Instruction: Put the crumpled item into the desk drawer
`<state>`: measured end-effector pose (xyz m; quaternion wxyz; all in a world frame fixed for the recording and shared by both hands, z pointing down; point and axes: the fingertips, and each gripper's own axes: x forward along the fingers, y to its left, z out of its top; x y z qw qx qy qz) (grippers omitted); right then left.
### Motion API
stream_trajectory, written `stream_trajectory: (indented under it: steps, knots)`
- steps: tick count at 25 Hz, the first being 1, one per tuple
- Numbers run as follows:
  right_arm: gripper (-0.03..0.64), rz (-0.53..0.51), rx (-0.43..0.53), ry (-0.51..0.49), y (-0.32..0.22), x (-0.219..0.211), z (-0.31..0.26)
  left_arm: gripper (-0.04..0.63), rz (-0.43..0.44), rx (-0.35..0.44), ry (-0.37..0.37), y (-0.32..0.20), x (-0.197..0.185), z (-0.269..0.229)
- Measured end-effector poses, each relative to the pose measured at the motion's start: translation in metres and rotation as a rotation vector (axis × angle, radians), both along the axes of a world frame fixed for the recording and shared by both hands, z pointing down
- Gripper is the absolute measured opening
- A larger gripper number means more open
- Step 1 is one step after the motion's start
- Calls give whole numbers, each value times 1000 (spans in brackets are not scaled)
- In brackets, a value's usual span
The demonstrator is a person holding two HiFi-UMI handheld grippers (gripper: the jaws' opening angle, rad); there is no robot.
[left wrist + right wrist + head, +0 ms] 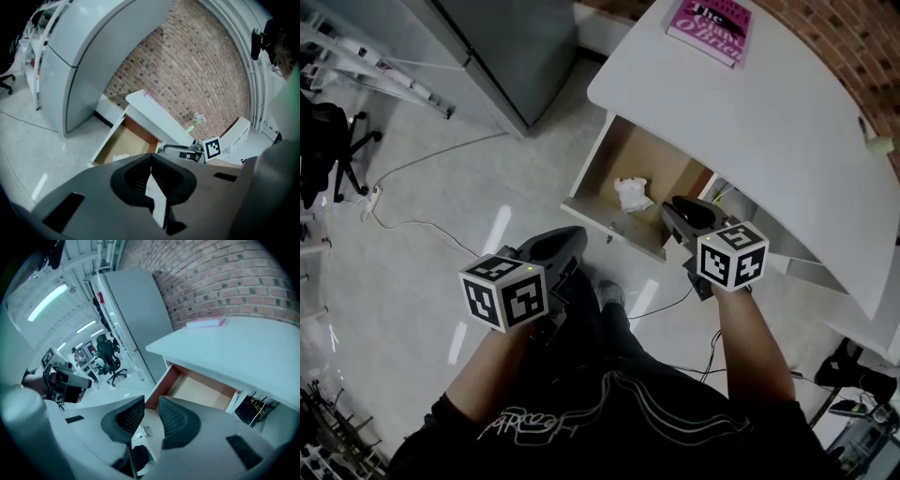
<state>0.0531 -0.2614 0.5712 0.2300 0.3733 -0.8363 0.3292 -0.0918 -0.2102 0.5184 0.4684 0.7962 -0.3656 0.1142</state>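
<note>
The crumpled white paper-like item (632, 193) is seen lying on the bottom of the open brown wooden drawer with a white front (623, 150), toward its front and nearer its right side, touched by neither gripper. In the left gripper view the same item (121, 157) is glimpsed as a small white lump in the drawer (119, 140). The drawer is pulled out from under the curved white desk top (769, 122), on whose far end a pink book (710, 26) is laid flat. The right gripper (682, 208) is held in front of the drawer's right front corner, near the item but apart from it; in the right gripper view its jaws (151, 404) are seen released, with a narrow gap between the ribbed pads and nothing held in it. The left gripper (565, 242) is held over the pale glossy floor (441, 187), to the left of the right one and further from the drawer; in the left gripper view its jaws (151, 157) are seen clenched tip to tip with nothing gripped. A tall grey metal cabinet (497, 47) is stood left of the desk, a red brick wall (197, 61) is seen behind it, and a thin white cable (412, 223) is trailed across the floor.
</note>
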Motion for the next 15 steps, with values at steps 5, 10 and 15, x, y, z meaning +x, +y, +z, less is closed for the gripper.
stream_trajectory:
  steps: [5, 10, 15]
  knots:
    - [75, -14, 136, -139, 27, 1, -103, 21, 18, 108, 19, 20, 26, -72]
    - [60, -114, 239, -273, 79, -6, -204, 21, 27, 209, 49, 51, 45, -156]
    - [60, -253, 333, -331, 136, -13, -293, 21, 48, 357, 79, 80, 58, -251]
